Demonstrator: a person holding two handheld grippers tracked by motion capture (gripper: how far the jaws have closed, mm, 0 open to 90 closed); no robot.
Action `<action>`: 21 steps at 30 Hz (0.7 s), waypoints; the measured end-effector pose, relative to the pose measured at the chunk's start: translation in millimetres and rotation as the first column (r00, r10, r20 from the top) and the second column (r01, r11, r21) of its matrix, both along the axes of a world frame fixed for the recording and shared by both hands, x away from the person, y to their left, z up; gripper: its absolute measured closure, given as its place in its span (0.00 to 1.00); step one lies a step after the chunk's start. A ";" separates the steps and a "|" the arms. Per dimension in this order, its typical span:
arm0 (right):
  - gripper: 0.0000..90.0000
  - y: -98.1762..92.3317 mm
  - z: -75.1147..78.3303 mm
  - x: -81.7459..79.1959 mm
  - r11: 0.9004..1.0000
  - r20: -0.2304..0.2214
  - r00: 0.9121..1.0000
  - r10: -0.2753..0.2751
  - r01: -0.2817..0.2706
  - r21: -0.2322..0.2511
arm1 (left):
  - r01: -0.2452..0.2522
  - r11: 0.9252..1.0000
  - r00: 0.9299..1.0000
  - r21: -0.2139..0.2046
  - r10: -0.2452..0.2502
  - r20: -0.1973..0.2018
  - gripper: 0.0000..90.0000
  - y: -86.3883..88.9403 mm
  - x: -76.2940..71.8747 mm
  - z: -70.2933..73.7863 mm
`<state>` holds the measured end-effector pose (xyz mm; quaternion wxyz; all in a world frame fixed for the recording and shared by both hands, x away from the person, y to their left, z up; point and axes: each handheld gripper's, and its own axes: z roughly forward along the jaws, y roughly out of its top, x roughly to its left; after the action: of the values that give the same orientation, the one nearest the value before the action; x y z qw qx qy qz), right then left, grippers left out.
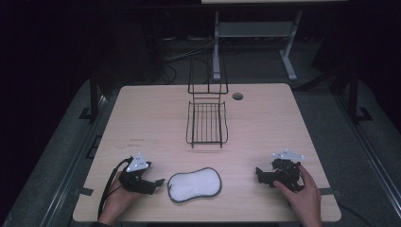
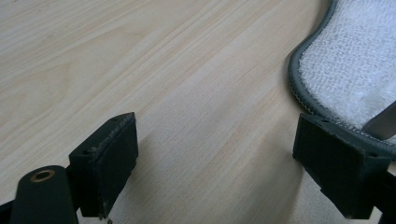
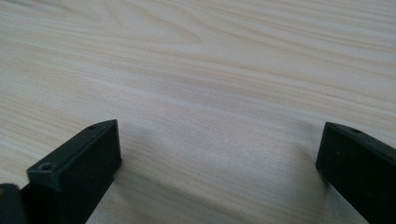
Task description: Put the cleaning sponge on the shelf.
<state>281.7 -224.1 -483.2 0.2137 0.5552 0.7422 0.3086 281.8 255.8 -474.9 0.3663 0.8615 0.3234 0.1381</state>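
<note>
The left claw [image 1: 158,182] rests on the counter [image 1: 142,123] with jaws spread wide, one jaw just beside the grey-edged white cloth pad [image 1: 195,184]. The right claw [image 1: 259,176] sits well apart to the pad's right, jaws also wide, gripping nothing. A black wire rack [image 1: 206,124] stands behind the pad.

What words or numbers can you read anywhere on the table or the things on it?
None can be read.
Table: two tiny dark marks near its left side may be print, but they are too small and blurred to read.
White pad, wire rack, left gripper and right gripper: no writing visible.
</note>
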 end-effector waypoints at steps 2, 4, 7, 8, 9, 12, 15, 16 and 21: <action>0.00 0.0 0.0 0.0 1.000 0.000 1.000 0.000 0.000 0.000 | 0.000 1.000 1.000 0.000 0.000 0.000 0.15 0.0 0.0 0.0; 0.00 0.0 0.0 0.0 1.000 0.000 1.000 0.000 0.000 0.000 | -0.002 1.000 1.000 -0.001 0.002 -0.001 0.15 0.0 0.0 0.0; 0.00 0.0 0.0 -0.1 1.000 0.000 1.000 0.002 -0.002 0.000 | -0.005 1.000 1.000 -0.003 0.004 -0.018 0.18 -0.5 0.7 2.8; 0.00 0.0 0.0 -0.1 1.000 0.000 1.000 0.002 -0.002 0.000 | 0.000 1.000 1.000 -0.012 0.000 -0.015 0.22 -0.2 0.6 4.2; 0.00 0.0 0.0 -0.1 1.000 0.000 1.000 0.002 -0.002 0.000 | -0.002 1.000 1.000 -0.025 0.002 -0.015 0.25 0.2 0.6 6.0; 0.00 0.0 0.0 -0.1 1.000 0.000 1.000 0.003 -0.003 0.000 | 0.000 0.999 1.000 -0.053 -0.001 -0.011 0.38 1.9 1.2 13.0; 0.00 0.0 0.0 -0.1 1.000 0.000 1.000 0.004 -0.004 0.000 | 0.014 0.996 1.000 -0.091 -0.015 -0.015 0.53 1.6 0.9 20.1; 0.00 -0.1 0.0 -0.1 1.000 0.000 1.000 0.005 -0.005 0.000 | 0.021 0.995 1.000 -0.096 -0.023 -0.018 0.59 1.0 0.7 22.8; 0.00 -0.3 -0.1 0.0 1.000 0.001 1.000 0.008 -0.008 -0.001 | 0.059 0.989 0.998 -0.134 -0.063 -0.026 0.93 -6.9 -1.6 35.5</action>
<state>281.7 -224.5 -483.2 0.2132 0.5517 0.7446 0.3094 280.3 249.0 -439.4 0.4221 0.8466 0.3107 0.0922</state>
